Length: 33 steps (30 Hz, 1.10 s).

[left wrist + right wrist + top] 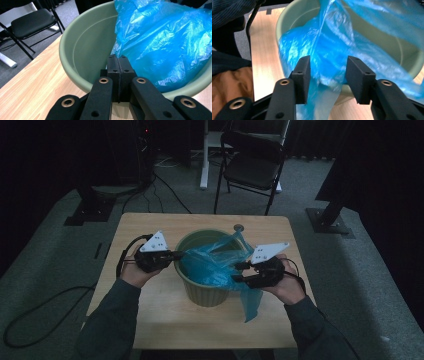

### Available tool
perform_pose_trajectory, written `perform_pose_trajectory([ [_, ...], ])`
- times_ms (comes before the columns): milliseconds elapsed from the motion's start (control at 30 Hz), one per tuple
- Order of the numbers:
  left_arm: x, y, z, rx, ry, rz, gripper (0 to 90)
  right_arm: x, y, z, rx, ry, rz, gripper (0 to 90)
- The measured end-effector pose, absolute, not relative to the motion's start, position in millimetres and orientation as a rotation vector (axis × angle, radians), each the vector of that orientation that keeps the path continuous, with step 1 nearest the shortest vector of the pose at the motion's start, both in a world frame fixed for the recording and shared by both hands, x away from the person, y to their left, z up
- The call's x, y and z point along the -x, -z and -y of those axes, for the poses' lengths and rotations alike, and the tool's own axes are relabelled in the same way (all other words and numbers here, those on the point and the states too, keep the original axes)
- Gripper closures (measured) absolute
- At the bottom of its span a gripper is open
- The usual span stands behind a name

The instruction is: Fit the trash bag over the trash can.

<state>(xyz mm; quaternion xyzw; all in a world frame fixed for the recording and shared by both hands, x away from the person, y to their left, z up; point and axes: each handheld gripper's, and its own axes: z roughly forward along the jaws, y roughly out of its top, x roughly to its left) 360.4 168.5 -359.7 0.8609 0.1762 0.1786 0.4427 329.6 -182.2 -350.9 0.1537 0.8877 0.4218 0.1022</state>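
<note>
Two grippers: one at each side of a green bucket (207,290) on a wooden table (150,315).
Bucket: upright near the table's middle, its far rim bare.
Bag: a blue plastic bag (215,262) sits crumpled inside the bucket; part of it hangs over the right rim and down the outer wall to the table.
Left gripper (175,255): at the left rim, pads pressed together; whether film is pinched between them, cannot tell.
Right gripper (239,272): at the right rim, pads spread, blue film lying in the gap, not pressed.
Chair (252,162): black, folding, on the floor beyond the table.
</note>
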Motion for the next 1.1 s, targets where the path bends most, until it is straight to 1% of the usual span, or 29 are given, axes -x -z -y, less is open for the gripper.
perform_pose_trajectory([
  [133,-359.2,361.5,-170.8,-2.127,-0.440,-0.445,90.0,-328.7,353.7,183.2,-0.445,-1.237,-2.636,67.7],
  [167,-358.7,362.0,-171.2,-2.125,-0.440,-0.446,90.0,-328.8,353.3,183.4,-0.444,-1.242,-2.637,71.5],
  [200,-358.7,362.0,-171.2,-2.125,-0.440,-0.446,90.0,-328.8,353.3,183.4,-0.444,-1.242,-2.637,71.5],
  [233,-357.7,362.9,-172.1,-2.126,-0.439,-0.446,90.0,-328.6,352.8,183.4,-0.440,-1.247,-2.639,74.7],
  [267,-357.2,363.3,-172.5,-2.125,-0.439,-0.448,90.0,-328.1,351.8,182.9,-0.426,-1.243,-2.640,81.2],
  [367,-356.0,364.8,-176.0,-2.117,-0.442,-0.456,90.0,-326.3,351.1,182.3,-0.411,-1.223,-2.628,88.8],
  [400,-355.8,365.2,-177.3,-2.115,-0.443,-0.457,90.0,-325.7,350.9,182.6,-0.411,-1.221,-2.620,90.0],
  [567,-351.4,367.9,-187.0,-2.074,-0.435,-0.469,90.0,-327.1,350.1,189.2,-0.458,-1.204,-2.592,90.0],
  [833,-344.6,371.0,-197.2,-2.059,-0.453,-0.491,90.0,-330.0,352.3,206.5,-0.570,-1.173,-2.552,90.0],
  [1033,-342.2,379.2,-206.8,-2.041,-0.426,-0.522,90.0,-336.2,358.5,223.3,-0.694,-1.175,-2.527,90.0],
  [1100,-341.6,381.9,-208.0,-2.032,-0.420,-0.523,90.0,-334.6,356.9,226.2,-0.704,-1.227,-2.518,86.1],
])
